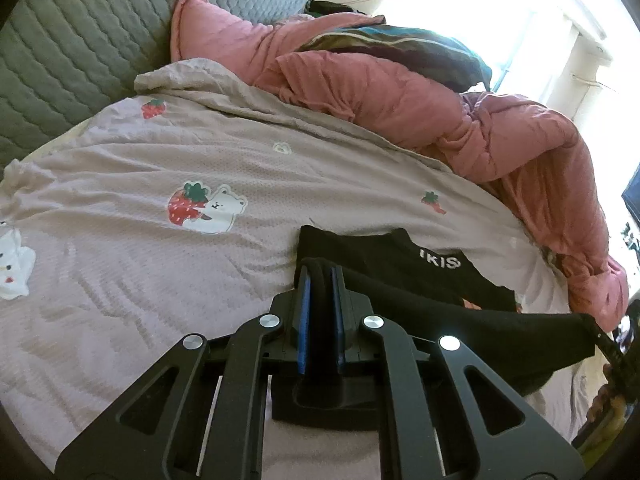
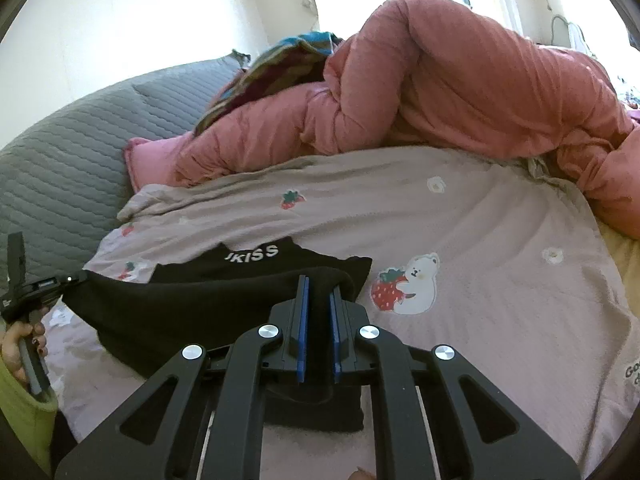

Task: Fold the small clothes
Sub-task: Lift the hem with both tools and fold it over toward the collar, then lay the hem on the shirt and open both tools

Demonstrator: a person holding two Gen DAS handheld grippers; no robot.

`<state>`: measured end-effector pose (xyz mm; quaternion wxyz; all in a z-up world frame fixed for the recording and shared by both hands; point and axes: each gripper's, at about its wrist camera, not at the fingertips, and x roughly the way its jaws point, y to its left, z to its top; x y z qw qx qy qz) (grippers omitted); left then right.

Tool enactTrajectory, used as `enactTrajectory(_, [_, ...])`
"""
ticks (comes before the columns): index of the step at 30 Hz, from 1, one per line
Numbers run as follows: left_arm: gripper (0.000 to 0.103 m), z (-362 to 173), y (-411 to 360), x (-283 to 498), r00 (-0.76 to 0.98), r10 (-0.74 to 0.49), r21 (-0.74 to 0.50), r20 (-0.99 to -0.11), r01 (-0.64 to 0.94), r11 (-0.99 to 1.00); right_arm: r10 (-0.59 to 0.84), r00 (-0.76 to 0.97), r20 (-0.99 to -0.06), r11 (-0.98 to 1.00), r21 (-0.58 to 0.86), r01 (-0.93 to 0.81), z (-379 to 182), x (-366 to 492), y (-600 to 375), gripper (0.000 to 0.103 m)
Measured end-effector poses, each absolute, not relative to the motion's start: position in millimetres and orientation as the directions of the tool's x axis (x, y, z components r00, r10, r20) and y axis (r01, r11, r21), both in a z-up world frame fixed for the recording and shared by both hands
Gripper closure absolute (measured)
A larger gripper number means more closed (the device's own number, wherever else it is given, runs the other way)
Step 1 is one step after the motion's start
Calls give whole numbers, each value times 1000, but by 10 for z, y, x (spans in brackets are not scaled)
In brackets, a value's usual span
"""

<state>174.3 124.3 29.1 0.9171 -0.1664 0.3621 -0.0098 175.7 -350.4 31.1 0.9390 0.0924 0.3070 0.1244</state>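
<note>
A small black garment [image 1: 440, 304] with white lettering on its band lies partly on the pale bed sheet [image 1: 160, 152] and is partly lifted. My left gripper [image 1: 320, 276] is shut on one corner of its near edge. My right gripper [image 2: 319, 286] is shut on the other corner of the garment [image 2: 200, 300]. The near edge is held stretched between both grippers, above the part that lies flat. The left gripper also shows at the left edge of the right wrist view [image 2: 76, 278], and the right gripper at the right edge of the left wrist view [image 1: 596, 326].
A bunched pink quilt [image 1: 460, 112] lies along the far side of the bed, with striped cloth [image 1: 400, 44] on top. A grey quilted headboard [image 1: 60, 40] stands to the left. The sheet [image 2: 480, 220] has strawberry and bear prints. A bright window is behind.
</note>
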Motion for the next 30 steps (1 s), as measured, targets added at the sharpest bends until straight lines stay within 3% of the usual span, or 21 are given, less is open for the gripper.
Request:
enactTrajectory(11, [98, -179, 1270, 2060, 701, -112, -285, -704, -135, 949, 205, 725, -658, 973, 217, -79, -139, 2185, -3411, 95])
enactTrajectory(21, [88, -210, 1211, 2073, 716, -55, -180, -696, -100, 978, 131, 699, -703, 986, 168, -15, -402, 2251, -3312, 92])
enactTrajectory(25, [83, -178, 1174, 2039, 724, -48, -158, -688, -85, 984, 109, 699, -707, 989, 150, -3, -396, 2207, -3310, 78])
enactTrajectory(30, [77, -158, 1173, 1985, 728, -40, -150, -684, -87, 985, 93, 701, -707, 989, 145, 15, -392, 2120, -3349, 67])
